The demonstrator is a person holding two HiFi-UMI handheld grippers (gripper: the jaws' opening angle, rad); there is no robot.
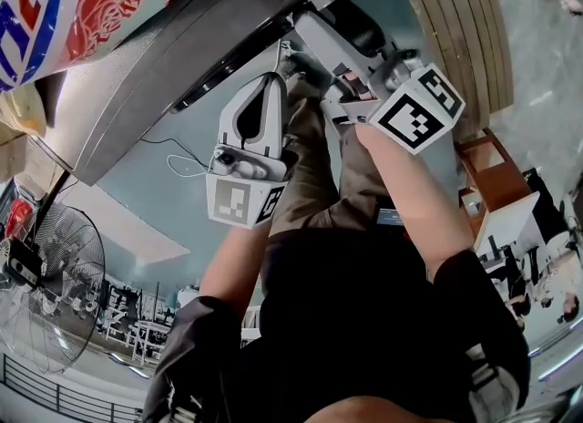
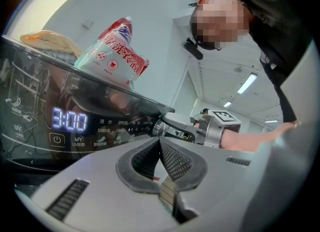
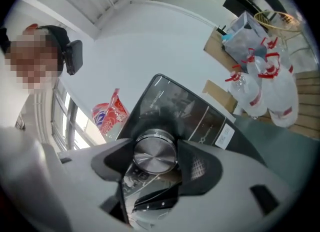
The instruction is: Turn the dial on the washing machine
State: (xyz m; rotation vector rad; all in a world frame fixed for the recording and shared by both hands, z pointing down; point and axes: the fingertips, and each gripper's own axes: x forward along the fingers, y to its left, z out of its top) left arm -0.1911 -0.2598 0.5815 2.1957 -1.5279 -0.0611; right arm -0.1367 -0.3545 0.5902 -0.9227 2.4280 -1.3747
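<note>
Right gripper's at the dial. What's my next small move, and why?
Probably twist the right gripper about the dial: its jaws appear closed on the dial's sides, and the display reads 3:00. The left gripper is shut and empty.

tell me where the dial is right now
In the right gripper view the dial sits low centre, between the jaws of the right gripper, on the washing machine's dark panel.

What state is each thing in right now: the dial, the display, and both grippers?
right gripper: shut on the dial
dial: clamped on both sides by the jaws
display: lit, showing 3:00
left gripper: shut, nothing between the jaws
</note>
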